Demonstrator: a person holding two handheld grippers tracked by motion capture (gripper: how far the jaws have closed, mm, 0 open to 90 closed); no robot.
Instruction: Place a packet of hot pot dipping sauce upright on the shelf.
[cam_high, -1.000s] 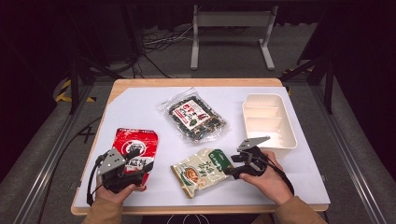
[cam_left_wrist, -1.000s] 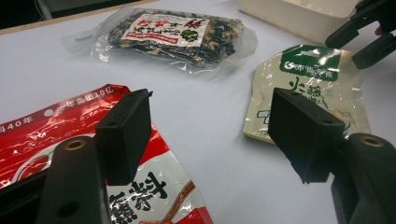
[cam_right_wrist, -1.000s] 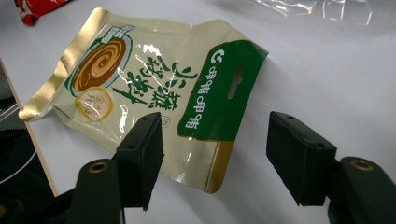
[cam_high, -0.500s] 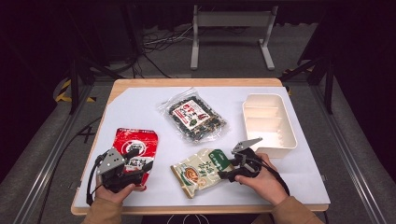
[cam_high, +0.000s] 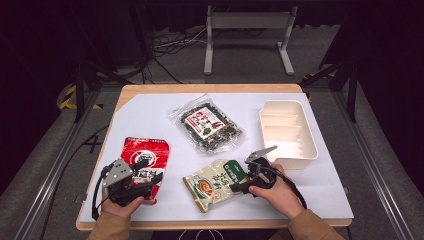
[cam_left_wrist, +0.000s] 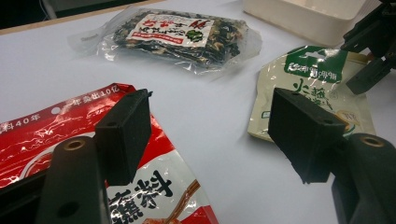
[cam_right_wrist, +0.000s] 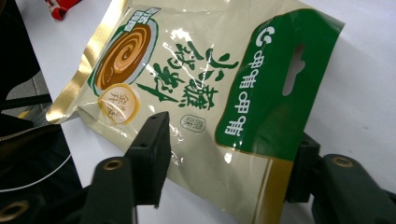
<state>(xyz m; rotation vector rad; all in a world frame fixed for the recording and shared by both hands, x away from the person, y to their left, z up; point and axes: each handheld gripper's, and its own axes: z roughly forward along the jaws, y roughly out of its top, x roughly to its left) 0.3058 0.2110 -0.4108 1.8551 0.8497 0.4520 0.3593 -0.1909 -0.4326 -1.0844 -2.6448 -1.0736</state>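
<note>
My right gripper (cam_high: 240, 179) is open at the green end of a cream and green snack packet (cam_high: 212, 182) lying flat near the table's front. In the right gripper view the packet (cam_right_wrist: 196, 79) reaches in between the spread jaws of this gripper (cam_right_wrist: 224, 163) and covers part of the right-hand one. At the front left my left gripper (cam_high: 150, 170) is open over the lower edge of a red foil packet (cam_high: 145, 156). The left gripper view has one jaw above the red packet (cam_left_wrist: 46, 135), and nothing is held in this gripper (cam_left_wrist: 212, 133).
A clear bag of dark dried food with a red and white label (cam_high: 207, 125) lies mid-table. A white divided tray (cam_high: 307, 150) stands at the right, just behind my right hand. The white sheet ends close to both hands at the front edge.
My right gripper has slid a little to the left, onto the green end of the cream packet. The left gripper and the packets stay where they were.
</note>
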